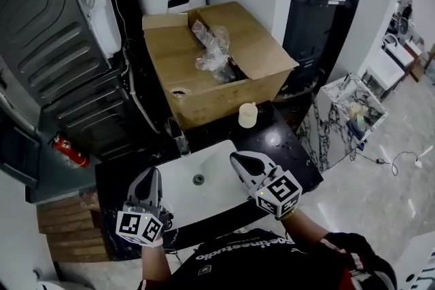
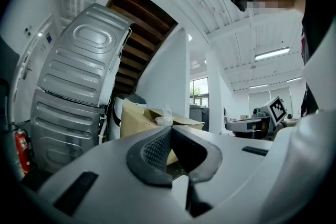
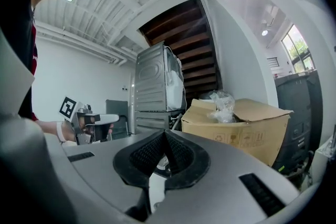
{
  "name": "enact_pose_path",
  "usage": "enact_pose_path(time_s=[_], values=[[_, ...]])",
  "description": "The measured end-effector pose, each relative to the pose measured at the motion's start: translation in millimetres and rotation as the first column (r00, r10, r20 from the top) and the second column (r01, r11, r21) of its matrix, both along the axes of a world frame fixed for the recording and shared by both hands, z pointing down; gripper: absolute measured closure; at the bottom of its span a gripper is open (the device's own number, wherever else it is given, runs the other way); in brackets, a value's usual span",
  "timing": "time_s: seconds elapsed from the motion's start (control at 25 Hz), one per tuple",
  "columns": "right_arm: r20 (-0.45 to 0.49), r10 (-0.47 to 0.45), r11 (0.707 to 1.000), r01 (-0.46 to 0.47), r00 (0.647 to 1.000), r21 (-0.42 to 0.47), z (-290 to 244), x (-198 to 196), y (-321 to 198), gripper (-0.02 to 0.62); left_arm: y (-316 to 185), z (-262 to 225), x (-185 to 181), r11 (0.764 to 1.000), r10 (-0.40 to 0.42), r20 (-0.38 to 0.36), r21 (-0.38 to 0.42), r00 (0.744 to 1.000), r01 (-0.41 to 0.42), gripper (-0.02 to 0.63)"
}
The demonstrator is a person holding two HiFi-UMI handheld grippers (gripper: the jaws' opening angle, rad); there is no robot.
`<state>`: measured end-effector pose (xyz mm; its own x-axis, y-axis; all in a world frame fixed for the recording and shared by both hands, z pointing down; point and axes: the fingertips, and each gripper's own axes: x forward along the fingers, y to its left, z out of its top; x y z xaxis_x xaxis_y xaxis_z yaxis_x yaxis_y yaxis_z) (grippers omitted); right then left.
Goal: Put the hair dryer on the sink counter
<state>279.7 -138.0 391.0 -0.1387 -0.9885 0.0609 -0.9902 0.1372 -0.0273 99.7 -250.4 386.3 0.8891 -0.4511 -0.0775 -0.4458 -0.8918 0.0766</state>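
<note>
Over the near edge of the black sink counter point(image 1: 289, 146), the left gripper point(image 1: 153, 175) and right gripper point(image 1: 238, 159) are held either side of the white basin point(image 1: 197, 161), both with jaws closed together on nothing. At the counter's far edge an open brown cardboard box point(image 1: 204, 95) holding crumpled clear plastic point(image 1: 212, 47) is seen. The hair dryer cannot be made out.

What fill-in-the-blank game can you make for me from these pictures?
The left tool and the right tool both have their jaws ____.
The plastic bag sits inside the cardboard ____.
The fire extinguisher is coloured ____.
Missing words: shut; box; red.
</note>
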Motion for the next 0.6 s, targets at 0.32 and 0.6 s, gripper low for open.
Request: enact_pose_path(time_s=[0.32, 0.6], values=[[-0.012, -0.009, 1.000, 0.009, 1.000, 0.007, 0.2, 0.0, -7.7, 0.558, -2.4, 0.3, -5.2, 0.999, -0.031, 0.017, -0.006, 0.999, 0.031, 0.591], [-0.001, -0.017, 1.000, 0.017, 1.000, 0.011, 0.0, -2.8, -11.2, 0.558, -6.0, 0.8, -10.2, 0.999, -0.044, 0.015, -0.018, 0.999, 0.044, 0.591]])
